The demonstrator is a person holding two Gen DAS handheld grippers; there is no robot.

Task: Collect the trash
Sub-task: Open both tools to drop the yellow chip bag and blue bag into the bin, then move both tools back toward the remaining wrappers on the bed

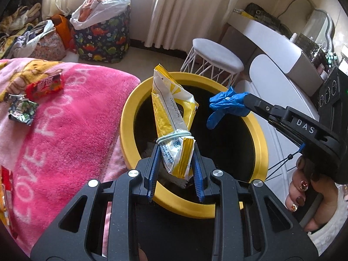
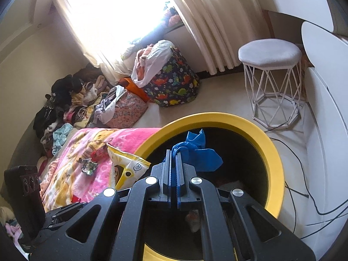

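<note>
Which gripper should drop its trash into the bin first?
Right, probably. The right gripper holds the blue glove well inside the yellow bin opening; the left gripper holds its yellow wrapper nearer the rim.

Bin (image 1: pixel 127 117) mouth was wide open, dark inside, with some scraps at the bottom; a straight drop in was free. Above it the yellow snack bag (image 1: pixel 174 117) in the left gripper (image 1: pixel 176 174) and the blue glove (image 1: pixel 226 104) in the right gripper (image 2: pixel 174 169) hung near each other but apart, crowding the centre. The pink blanket (image 1: pixel 71 117) pressed against the bin's left rim. The white stool (image 2: pixel 271 82) stood clear behind, and cables (image 2: pixel 304 187) lay on the floor to the right.
</note>
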